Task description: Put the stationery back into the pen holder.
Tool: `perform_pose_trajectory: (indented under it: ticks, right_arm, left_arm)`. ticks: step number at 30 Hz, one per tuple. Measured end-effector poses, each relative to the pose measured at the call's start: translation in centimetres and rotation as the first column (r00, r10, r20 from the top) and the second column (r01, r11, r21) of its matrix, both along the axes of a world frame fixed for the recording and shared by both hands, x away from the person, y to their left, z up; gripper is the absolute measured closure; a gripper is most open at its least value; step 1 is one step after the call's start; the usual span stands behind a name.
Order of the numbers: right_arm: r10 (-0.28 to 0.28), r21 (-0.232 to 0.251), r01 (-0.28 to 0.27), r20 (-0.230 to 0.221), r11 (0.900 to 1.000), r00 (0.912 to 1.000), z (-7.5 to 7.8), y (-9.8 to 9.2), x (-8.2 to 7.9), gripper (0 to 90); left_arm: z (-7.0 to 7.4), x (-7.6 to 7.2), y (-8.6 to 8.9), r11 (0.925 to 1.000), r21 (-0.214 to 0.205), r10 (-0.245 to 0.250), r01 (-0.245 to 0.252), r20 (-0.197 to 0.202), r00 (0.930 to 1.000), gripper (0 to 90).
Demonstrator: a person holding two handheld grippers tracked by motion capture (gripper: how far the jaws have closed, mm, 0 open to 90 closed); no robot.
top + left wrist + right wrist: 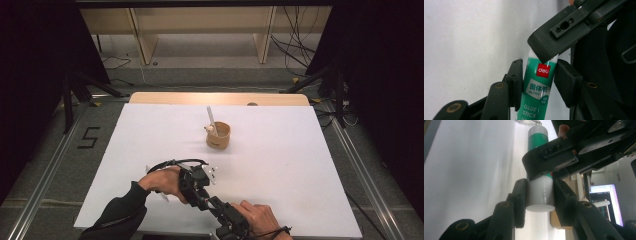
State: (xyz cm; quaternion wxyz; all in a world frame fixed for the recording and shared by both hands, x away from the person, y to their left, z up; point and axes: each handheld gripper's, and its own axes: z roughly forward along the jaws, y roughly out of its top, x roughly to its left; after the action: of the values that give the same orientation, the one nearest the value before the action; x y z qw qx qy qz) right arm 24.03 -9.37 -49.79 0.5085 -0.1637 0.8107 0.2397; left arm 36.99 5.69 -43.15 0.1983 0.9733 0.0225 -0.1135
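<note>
White surface (280, 165) carrying one small tan cup (218, 135) near its centre, with a white stick (210, 116) standing tilted in it. At the near edge, two black tools meet tip to tip: left tool (200, 181) in a dark-sleeved hand, right tool (216, 204) just beside it. Floor at left marked "5" (88, 137).

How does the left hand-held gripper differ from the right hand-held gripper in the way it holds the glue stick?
The left hand-held gripper grips the green-labelled plastic glue stick by its green body; the right hand-held gripper grips its white end. In the high view, the left hand-held gripper lies farther up the white table than the right hand-held gripper. Both clamp the same stick.
</note>
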Motion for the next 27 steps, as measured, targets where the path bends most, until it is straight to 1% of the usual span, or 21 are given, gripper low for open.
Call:
perform_pose_trajectory:
  ticks: [6, 8, 12, 14, 15, 16, 18, 19, 20, 21, 22, 23, 24, 25, 27]
  right_arm:
    - [0.014, -0.002, -0.014, 0.012, 0.9999, 0.9998, 0.0, 0.0, 0.0, 65.6]
    - [0.008, 0.003, -0.008, 0.001, 1.0, 1.0, -0.1, 0.0, -0.1, 65.6]
    - [0.027, 0.008, -0.027, 0.004, 0.9996, 0.9996, 0.0, -0.1, -0.1, 65.4]
    - [0.025, 0.008, -0.025, -0.006, 0.9997, 0.9997, 0.1, -0.1, -0.1, 64.9]
    - [0.023, 0.007, -0.023, -0.002, 0.9997, 0.9997, 0.1, -0.1, -0.1, 64.1]
    - [0.024, 0.004, -0.024, 0.001, 0.9997, 0.9997, 0.2, -0.1, -0.1, 61.4]
    - [0.011, 0.017, -0.011, 0.002, 0.9998, 0.9999, 0.3, -0.3, 0.0, 56.0]
    - [0.002, 0.023, -0.002, -0.002, 0.9997, 1.0, 0.4, -0.4, 0.1, 54.0]
    - [-0.005, 0.039, 0.005, -0.008, 0.9992, 1.0, 0.5, -0.5, 0.1, 51.8]
    - [-0.007, 0.036, 0.007, -0.008, 0.9993, 0.9999, 0.6, -0.6, 0.1, 50.6]
    - [-0.015, 0.054, 0.016, -0.014, 0.9984, 0.9998, 0.7, -0.7, 0.1, 50.4]
    - [-0.012, 0.064, 0.013, -0.013, 0.9979, 0.9998, 0.9, -0.9, 0.1, 50.3]
    - [-0.02, 0.081, 0.022, -0.018, 0.9964, 0.9996, 0.9, -1.0, 0.1, 50.2]
    - [-0.023, 0.083, 0.025, -0.02, 0.9962, 0.9995, 1.0, -1.1, 0.1, 49.8]
    - [-0.038, 0.1, 0.043, -0.045, 0.994, 0.9983, 1.2, -1.3, 0.1, 48.4]
  left_arm:
    - [0.0, 0.1, 0.0, 0.9998, 0.007, -0.021, 0.021, -0.028, 0.9994, 62.6]
    - [0.0, 0.1, 0.0, 0.9994, 0.012, -0.032, 0.032, -0.034, 0.9989, 64.3]
    - [0.1, 0.2, 0.2, 0.9999, 0.0, -0.015, 0.015, -0.064, 0.9978, 64.9]
    - [0.0, 0.1, 0.3, 1.0, -0.004, -0.003, 0.003, -0.074, 0.9973, 65.0]
    - [0.1, 0.2, 0.3, 1.0, 0.0, 0.001, -0.001, -0.073, 0.9973, 65.0]
    - [0.0, 0.2, 0.3, 1.0, 0.004, 0.002, -0.002, -0.069, 0.9976, 65.1]
    - [0.1, 0.2, 0.5, 1.0, 0.005, 0.009, -0.008, -0.068, 0.9976, 65.1]
    - [0.1, 0.2, 0.6, 0.9998, -0.002, 0.021, -0.021, -0.067, 0.9975, 65.1]
    - [0.1, 0.3, 0.8, 0.9995, -0.009, 0.031, -0.031, -0.067, 0.9973, 65.2]
    - [0.1, 0.3, 1.0, 0.999, -0.014, 0.042, -0.043, -0.068, 0.9968, 65.2]
    - [0.1, 0.4, 1.2, 0.9981, -0.025, 0.055, -0.057, -0.068, 0.9962, 65.2]
    - [0.1, 0.5, 1.4, 0.9972, -0.032, 0.065, -0.068, -0.066, 0.9957, 65.2]
    - [0.1, 0.6, 1.6, 0.9956, -0.044, 0.08, -0.083, -0.063, 0.9948, 65.1]
    - [0.2, 0.7, 1.8, 0.9941, -0.054, 0.091, -0.094, -0.06, 0.994, 65.2]
    - [0.2, 0.8, 2.2, 0.9883, -0.078, 0.127, -0.131, -0.062, 0.99, 65.1]
